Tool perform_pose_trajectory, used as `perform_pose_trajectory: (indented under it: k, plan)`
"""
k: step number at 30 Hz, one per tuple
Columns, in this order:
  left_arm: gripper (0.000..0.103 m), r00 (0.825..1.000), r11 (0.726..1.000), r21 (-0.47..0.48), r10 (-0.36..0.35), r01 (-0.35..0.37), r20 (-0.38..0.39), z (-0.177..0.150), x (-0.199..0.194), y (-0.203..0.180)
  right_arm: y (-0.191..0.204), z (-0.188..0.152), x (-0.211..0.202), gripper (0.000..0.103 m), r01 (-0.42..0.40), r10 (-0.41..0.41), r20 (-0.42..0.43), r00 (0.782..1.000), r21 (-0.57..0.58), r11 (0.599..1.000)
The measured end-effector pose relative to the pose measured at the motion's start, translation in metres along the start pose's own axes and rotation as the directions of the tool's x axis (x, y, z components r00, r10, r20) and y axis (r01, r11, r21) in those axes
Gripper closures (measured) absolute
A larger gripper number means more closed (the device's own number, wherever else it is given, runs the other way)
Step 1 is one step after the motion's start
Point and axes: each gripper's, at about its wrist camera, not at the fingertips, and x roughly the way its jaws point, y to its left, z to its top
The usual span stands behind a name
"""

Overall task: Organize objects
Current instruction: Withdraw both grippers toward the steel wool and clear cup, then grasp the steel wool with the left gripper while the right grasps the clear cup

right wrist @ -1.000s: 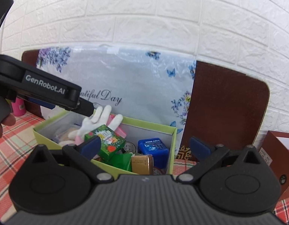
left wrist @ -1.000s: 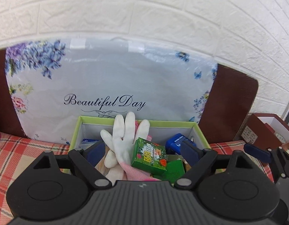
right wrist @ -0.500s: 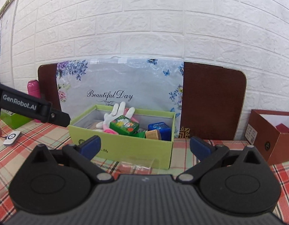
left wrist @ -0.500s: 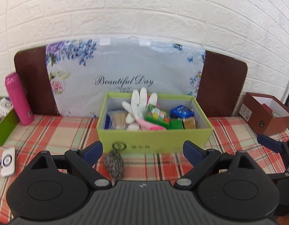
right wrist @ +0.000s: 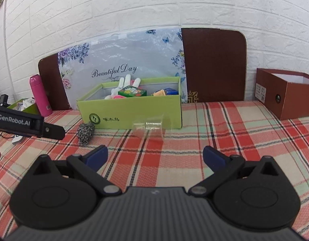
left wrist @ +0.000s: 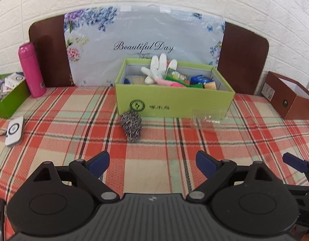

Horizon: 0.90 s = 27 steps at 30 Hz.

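my fingers: left gripper (left wrist: 152,161) has its blue pads spread wide with only bare cloth between them; right gripper (right wrist: 155,156) likewise stands apart and carries nothing.
change of view: a second ago both cameras looked straight down into the green box (left wrist: 174,102) at close range; now the whole box front, the checked tablecloth (left wrist: 74,120) and the things around it are in frame, so both my hands have drawn back and away from it.
box contents: white glove (left wrist: 157,68), green carton (left wrist: 177,75), blue packet (left wrist: 200,79) and a tan block (left wrist: 210,84) lie inside, unchanged across the three moments.
left out on the cloth: steel scourer (left wrist: 131,126) just in front of the box's left corner; clear plastic cup (right wrist: 149,127) lying on its side near the box's front, right of the scourer.
reading: the last drop into the box looks finished, and the retreat suggests i am lining up for the next loose piece.
likely assignment: scourer sits ahead of my left pads, cup ahead of my right.
bystanders: pink bottle (left wrist: 32,69), white remote (left wrist: 15,130), brown box (right wrist: 288,94) at the right.
caution: the cup is transparent and light, easy to misjudge or roll.
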Motion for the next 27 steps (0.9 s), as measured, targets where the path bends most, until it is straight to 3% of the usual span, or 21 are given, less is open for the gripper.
perform_pose_trajectory:
  k: [11, 22, 27]
  plan:
    - [0.007, 0.998, 0.994, -0.097, 0.043, -0.048, -0.053, -0.037, 0.018, 0.042, 0.010, -0.031, 0.014, 0.000, -0.012, 0.013, -0.094, 0.996, 0.012, 1.000]
    - [0.008, 1.000, 0.983, -0.183, 0.024, -0.022, 0.010, 0.014, 0.089, 0.054, 0.012, -0.036, 0.018, 0.000, -0.012, 0.013, -0.118, 0.993, 0.004, 1.000]
    - [0.018, 1.000, 0.979, -0.203, 0.015, -0.017, -0.011, 0.031, 0.127, 0.057, 0.005, -0.032, 0.025, 0.000, -0.002, 0.002, -0.106, 0.994, 0.000, 1.000]
